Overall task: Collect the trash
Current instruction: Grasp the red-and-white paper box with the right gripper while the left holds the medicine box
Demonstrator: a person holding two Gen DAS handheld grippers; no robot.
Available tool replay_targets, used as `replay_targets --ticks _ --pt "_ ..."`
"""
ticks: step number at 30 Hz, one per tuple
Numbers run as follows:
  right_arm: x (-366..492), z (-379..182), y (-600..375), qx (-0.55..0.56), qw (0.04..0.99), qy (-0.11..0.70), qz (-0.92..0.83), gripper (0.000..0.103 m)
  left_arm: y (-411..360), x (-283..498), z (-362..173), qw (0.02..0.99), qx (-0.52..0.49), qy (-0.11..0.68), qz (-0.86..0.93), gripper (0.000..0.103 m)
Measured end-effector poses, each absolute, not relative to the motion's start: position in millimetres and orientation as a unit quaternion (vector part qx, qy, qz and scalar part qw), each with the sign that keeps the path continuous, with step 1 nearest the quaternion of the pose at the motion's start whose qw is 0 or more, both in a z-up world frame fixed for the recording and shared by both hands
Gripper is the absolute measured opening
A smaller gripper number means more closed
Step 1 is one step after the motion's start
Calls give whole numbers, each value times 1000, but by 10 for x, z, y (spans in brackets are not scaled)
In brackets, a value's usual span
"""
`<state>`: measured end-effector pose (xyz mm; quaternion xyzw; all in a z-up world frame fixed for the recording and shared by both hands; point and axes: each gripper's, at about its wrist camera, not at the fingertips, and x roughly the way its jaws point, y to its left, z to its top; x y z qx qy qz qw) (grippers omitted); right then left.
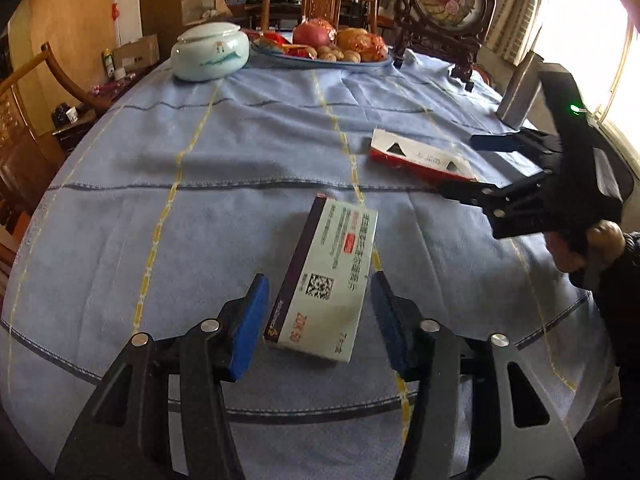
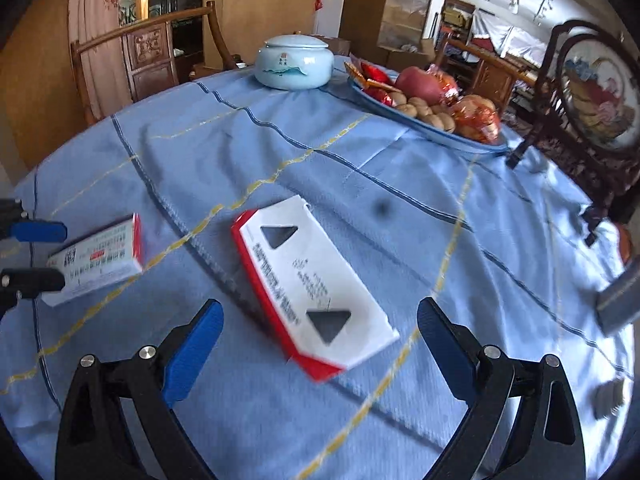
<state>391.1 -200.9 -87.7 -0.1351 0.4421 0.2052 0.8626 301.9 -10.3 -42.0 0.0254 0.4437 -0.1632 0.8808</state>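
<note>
A white medicine box with a QR code (image 1: 326, 280) lies on the blue tablecloth. My left gripper (image 1: 316, 320) is open with its blue pads on either side of the box's near end, apart from it. The same box shows at the left of the right wrist view (image 2: 100, 260). A red and white flattened carton with two triangular cut-outs (image 2: 312, 292) lies between the open fingers of my right gripper (image 2: 320, 344). In the left wrist view the carton (image 1: 416, 156) lies at the right, with the right gripper (image 1: 468, 166) straddling its end.
At the far side stand a pale ceramic lidded jar (image 1: 210, 54), a blue plate of fruit, nuts and wrapped sweets (image 1: 324, 46) and a dark wooden framed screen (image 1: 444, 12). A grey block (image 1: 518, 92) stands at the right edge. Wooden chairs (image 2: 148, 60) ring the table.
</note>
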Motion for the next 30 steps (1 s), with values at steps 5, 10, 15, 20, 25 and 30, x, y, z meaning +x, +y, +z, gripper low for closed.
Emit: replay_targets --ticks 5,10,15,20,25,30 --pt "4044 -958 -2048 -117 861 446 213 96 -199 3045 -520 870 54 463 -157 58" --pt "4018 -1006 -2015 -119 855 455 217 71 -266 3009 -503 875 77 451 -156 73" --pt "3888 -945 -1939 -130 859 444 219 65 -296 3057 -539 874 86 458 -138 75" --pt "3753 -815 -1831 -150 863 432 215 65 -294 3065 -546 872 88 461 -137 75" --pt "3713 -925 -1792 -158 852 450 216 67 -305 3061 -545 873 89 458 -139 64" --pt "3779 -984 -1878 -118 845 465 238 69 -344 3033 -541 875 102 452 -141 62"
